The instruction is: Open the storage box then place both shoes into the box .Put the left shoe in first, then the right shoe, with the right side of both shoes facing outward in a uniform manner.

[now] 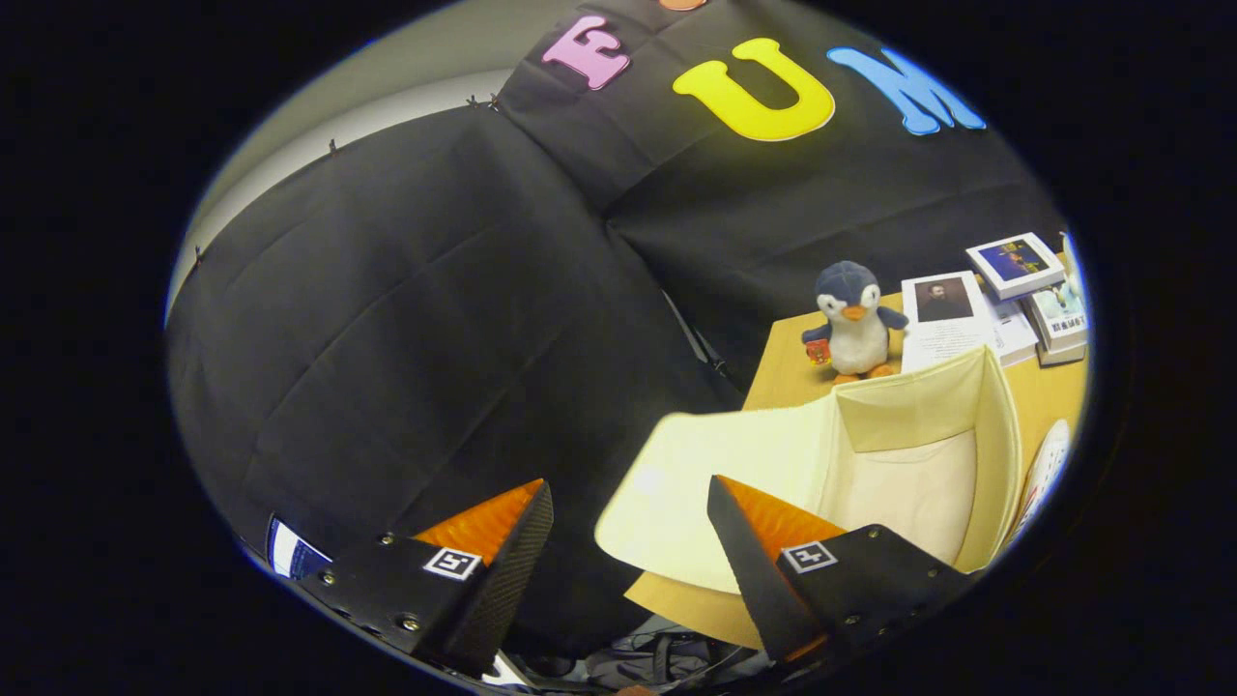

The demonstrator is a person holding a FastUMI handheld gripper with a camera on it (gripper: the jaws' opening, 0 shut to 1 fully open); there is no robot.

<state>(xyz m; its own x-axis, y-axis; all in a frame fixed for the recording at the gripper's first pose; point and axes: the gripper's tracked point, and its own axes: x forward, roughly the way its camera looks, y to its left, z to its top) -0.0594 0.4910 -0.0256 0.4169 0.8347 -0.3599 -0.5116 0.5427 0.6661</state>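
Gripper (pixel 628 522) agape beside open storage box (pixel 918 454).

No legible text — labels, books (pixel 1029 263) unreadable

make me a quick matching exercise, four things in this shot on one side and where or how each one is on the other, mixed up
Things:
1. storage box
2. penguin plush toy
3. stack of books
4. gripper

Place or state:
A. standing upright on the wooden table, just behind the box
B. open, fingers spread with nothing between them
C. lid swung open, cream inside with no shoe in the part that shows
D. lying on the table beyond the box, beside the penguin

Pairs: 1-C, 2-A, 3-D, 4-B
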